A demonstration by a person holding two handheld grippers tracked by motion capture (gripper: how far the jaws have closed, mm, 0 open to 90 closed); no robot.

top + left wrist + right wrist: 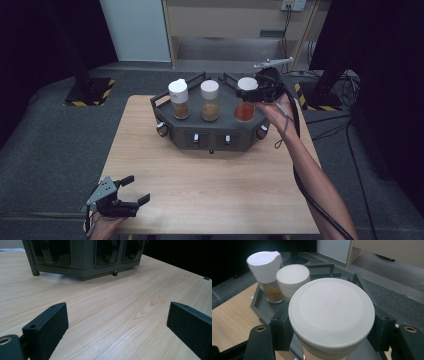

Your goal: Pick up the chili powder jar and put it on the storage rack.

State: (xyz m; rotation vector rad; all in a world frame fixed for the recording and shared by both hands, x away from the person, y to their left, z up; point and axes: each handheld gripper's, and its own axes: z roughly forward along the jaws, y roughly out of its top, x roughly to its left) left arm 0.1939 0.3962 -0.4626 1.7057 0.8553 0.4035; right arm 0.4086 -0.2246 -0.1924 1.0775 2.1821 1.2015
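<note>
At the lower left of the high view the left gripper [131,191] rests at the near table [210,180] edge with its jaws spread wide and nothing between them. In its own view only bare wood lies between them, with the dark rack [82,262] across the top of the frame. My guess is it's parked there to stay out of the way.

Moving right, the rack [210,132] sits in the upper middle of the frame, its raised rails there to keep jars from sliding off. On it stand a row of three spice jars: a brown-filled one with a spouted white cap [179,100], a mustard-coloured one with a flat white lid [210,102], and the red-filled jar [246,107] at the right end.

That last jar is the one in hand — the right gripper [248,94] comes in from the upper right and pinches it just under the white lid [331,312], a jaw on either side. Gripping below the lid's lip makes sense: the overhang would stop the jar slipping down. Whether its base is clear of the rack I can't tell.
</note>
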